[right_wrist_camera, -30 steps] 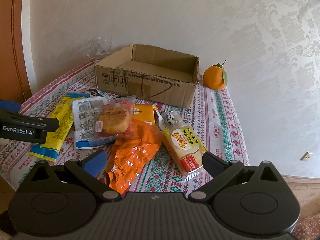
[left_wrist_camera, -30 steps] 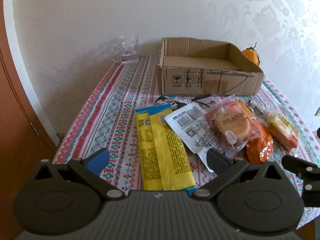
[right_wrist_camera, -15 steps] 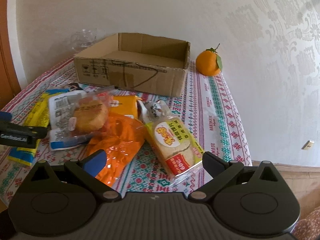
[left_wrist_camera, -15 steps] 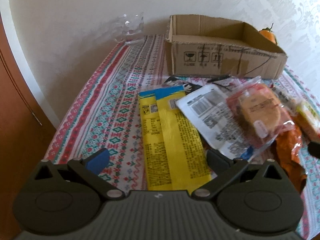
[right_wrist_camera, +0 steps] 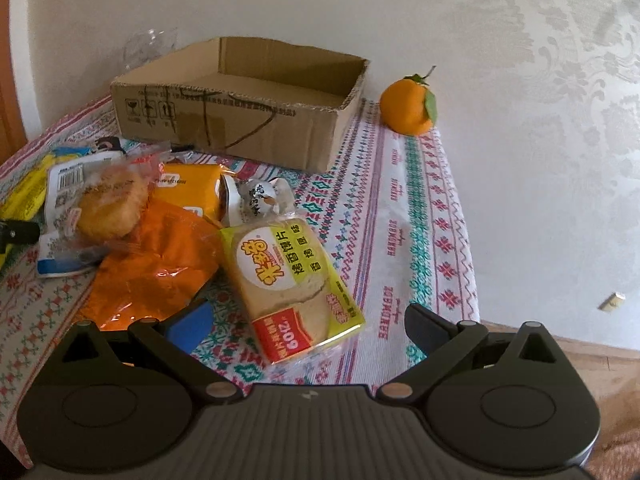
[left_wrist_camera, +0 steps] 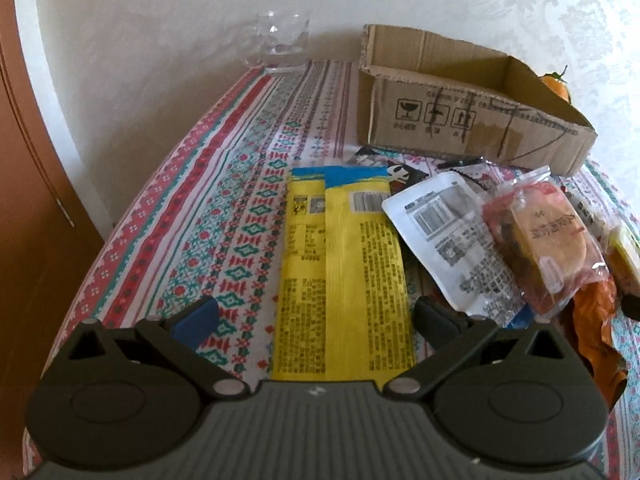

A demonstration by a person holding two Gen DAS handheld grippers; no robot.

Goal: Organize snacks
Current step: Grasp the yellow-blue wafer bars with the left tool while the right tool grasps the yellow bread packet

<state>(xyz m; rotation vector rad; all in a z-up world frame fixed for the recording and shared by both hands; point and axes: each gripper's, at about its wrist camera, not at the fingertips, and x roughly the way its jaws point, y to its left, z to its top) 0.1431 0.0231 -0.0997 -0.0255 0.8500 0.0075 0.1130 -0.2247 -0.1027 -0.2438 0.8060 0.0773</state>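
The left tongs (left_wrist_camera: 314, 316) stand wide apart and hold nothing, with the two yellow packets (left_wrist_camera: 344, 272) lying flat on the tabletop (left_wrist_camera: 224, 200) between their tips. The right tongs (right_wrist_camera: 308, 320) are also wide apart and empty, around the near end of the toast packet (right_wrist_camera: 292, 276). Behind the snack pile stands the open cardboard box (right_wrist_camera: 240, 120), and an orange (right_wrist_camera: 408, 106) is just beside it.
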